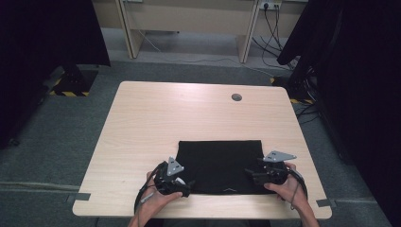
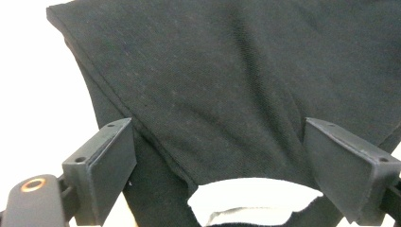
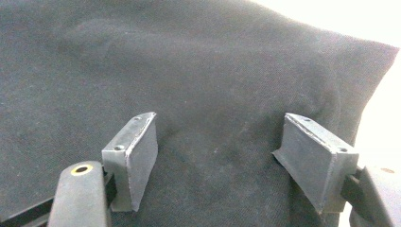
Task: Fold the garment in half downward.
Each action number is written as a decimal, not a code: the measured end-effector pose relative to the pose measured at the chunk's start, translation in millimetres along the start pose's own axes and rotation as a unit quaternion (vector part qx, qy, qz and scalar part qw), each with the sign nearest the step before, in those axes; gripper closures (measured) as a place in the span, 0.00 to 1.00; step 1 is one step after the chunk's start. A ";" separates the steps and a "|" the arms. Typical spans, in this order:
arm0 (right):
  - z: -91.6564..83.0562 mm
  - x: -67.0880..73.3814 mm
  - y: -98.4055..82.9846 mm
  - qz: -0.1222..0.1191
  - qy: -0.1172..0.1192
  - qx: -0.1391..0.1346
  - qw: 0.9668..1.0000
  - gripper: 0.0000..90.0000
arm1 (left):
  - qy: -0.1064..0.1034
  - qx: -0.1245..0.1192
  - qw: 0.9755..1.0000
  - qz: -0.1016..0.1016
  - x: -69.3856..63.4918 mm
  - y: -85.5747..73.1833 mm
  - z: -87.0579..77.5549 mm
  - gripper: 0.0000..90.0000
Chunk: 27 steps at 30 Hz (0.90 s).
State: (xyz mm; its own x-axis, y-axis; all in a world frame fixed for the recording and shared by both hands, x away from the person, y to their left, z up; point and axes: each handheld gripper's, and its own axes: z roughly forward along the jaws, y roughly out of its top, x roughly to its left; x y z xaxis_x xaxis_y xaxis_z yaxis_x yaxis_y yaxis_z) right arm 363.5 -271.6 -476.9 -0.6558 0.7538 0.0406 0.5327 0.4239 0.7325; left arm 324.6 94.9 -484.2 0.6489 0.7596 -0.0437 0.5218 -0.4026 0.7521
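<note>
Lying flat between both sets of spread jaws was a matte black knit cloth (image 1: 220, 165), folded square; left gripper (image 1: 182, 187) and right gripper (image 1: 253, 176) clamped nothing.

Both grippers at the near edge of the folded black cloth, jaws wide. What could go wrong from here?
1. The black cloth lies in layers; the left gripper sits at a lifted edge, so closing may pinch only the top layer and undo the fold.
2. The right gripper is over flat fabric, so it may slide off.
3. Uneven pulls could drag it off the table.
</note>
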 end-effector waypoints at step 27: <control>-17.8 -21.8 -14.8 0.010 -0.011 -0.002 1.000 0.33 | -0.014 0.003 1.000 0.012 -12.1 16.6 19.6 0.10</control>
State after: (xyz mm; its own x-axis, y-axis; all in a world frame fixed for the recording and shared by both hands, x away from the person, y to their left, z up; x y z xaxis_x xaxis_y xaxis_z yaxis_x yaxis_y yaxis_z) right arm 360.4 -303.3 -476.5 -0.6326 0.7734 0.0404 0.5431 0.4059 0.7350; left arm 336.3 69.0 -484.1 0.6760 0.7355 -0.0446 0.5096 -0.4230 0.7492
